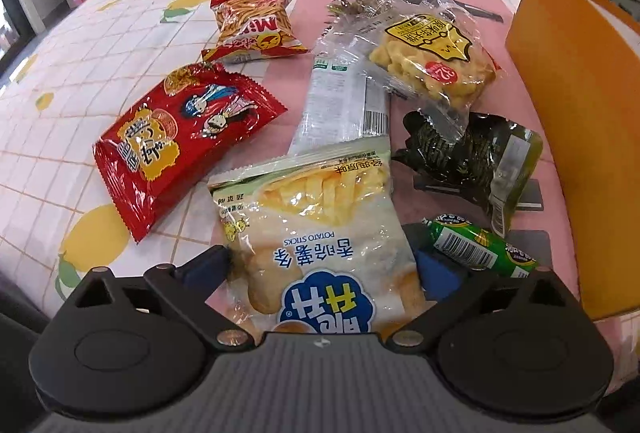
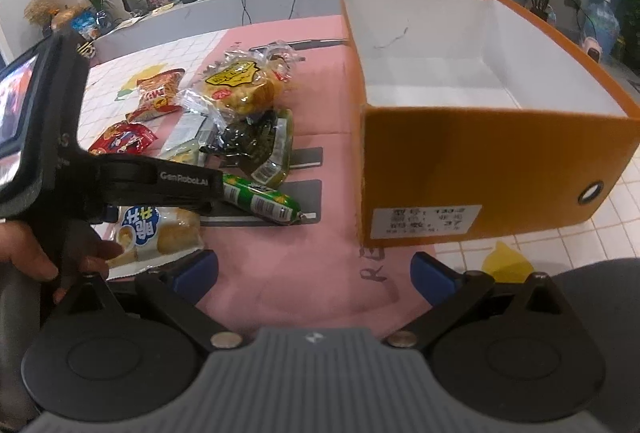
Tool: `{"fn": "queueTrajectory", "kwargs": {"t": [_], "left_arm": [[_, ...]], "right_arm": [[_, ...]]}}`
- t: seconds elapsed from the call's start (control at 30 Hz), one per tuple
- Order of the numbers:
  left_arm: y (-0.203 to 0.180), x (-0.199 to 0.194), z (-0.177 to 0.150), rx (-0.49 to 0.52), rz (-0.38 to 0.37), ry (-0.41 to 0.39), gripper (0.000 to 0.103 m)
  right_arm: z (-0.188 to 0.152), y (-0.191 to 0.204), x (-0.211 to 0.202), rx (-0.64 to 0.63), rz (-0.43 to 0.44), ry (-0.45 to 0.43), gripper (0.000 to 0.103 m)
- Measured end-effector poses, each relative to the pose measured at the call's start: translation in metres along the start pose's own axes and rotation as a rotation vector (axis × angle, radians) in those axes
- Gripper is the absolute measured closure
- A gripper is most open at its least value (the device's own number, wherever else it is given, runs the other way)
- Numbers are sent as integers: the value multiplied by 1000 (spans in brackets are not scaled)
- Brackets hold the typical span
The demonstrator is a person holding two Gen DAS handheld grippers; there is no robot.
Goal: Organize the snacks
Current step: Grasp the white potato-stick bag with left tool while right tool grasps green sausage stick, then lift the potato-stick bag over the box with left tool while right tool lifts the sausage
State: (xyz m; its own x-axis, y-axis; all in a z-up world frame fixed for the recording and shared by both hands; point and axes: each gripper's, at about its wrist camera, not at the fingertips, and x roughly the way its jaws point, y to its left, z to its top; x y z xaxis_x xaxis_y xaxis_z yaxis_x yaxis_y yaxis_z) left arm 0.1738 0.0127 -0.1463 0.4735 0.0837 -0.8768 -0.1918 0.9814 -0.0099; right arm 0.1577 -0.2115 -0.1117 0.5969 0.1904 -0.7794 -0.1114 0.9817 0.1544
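My left gripper (image 1: 326, 269) is open, its blue pads on either side of a white potato sticks bag (image 1: 320, 233), touching or nearly touching its edges. The bag also shows in the right wrist view (image 2: 160, 233) under the left gripper. Around it lie a red noodle snack bag (image 1: 176, 149), a red Mimi sticks bag (image 1: 252, 27), a silver packet (image 1: 340, 105), a clear bag of yellow puffs (image 1: 432, 61), a dark seaweed pack (image 1: 472, 157) and a green sausage (image 1: 480, 245). My right gripper (image 2: 314, 273) is open and empty over the pink mat, in front of the empty orange box (image 2: 480, 173).
The table carries a white lemon-print cloth (image 1: 80, 81) and a pink mat (image 2: 312, 265). The orange box wall (image 1: 580, 113) stands at the right of the snack pile. A grey counter with plants and clutter runs behind the table.
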Motion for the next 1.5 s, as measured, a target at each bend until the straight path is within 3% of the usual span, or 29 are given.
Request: {"fn": "queueTrajectory", "kwargs": {"t": [0.07, 0.13, 0.2, 0.33, 0.5, 0.73, 0.8, 0.9, 1.07, 1.13, 1.23, 1.4, 1.5], "left_arm": [[3, -4, -1, -4, 8, -21, 3], [7, -7, 0, 4, 3, -44, 22], [12, -11, -2, 9, -21, -86, 33], [27, -17, -3, -10, -62, -118, 49], [48, -25, -6, -54, -118, -139, 50], [64, -49, -15, -28, -155, -234, 50], [70, -53, -17, -34, -183, -237, 50], [79, -56, -16, -59, -225, -231, 50], [89, -59, -19, -78, -253, -226, 50], [93, -58, -19, -88, -267, -214, 50], [97, -58, -19, -99, -282, -202, 50], [102, -58, -20, -115, -294, -199, 50], [103, -59, -21, -116, -301, -196, 50]], "right_arm": [[-1, 0, -1, -3, -4, -5, 3], [-2, 2, -2, -13, -11, -13, 3], [-3, 4, -4, -26, -19, -21, 3], [-5, 9, -8, -59, -35, -51, 3], [-9, 20, -17, -129, -22, -105, 3], [-17, 51, -25, -297, 9, -180, 4], [-21, 57, -28, -350, 26, -254, 18], [-23, 59, -31, -405, 89, -364, 20], [0, 56, -4, -420, 146, -266, 20], [3, 51, 5, -385, 128, -275, 21], [9, 51, 24, -436, 101, -244, 37], [7, 56, 53, -478, 46, -176, 45], [8, 59, 64, -510, 5, -169, 63]]}}
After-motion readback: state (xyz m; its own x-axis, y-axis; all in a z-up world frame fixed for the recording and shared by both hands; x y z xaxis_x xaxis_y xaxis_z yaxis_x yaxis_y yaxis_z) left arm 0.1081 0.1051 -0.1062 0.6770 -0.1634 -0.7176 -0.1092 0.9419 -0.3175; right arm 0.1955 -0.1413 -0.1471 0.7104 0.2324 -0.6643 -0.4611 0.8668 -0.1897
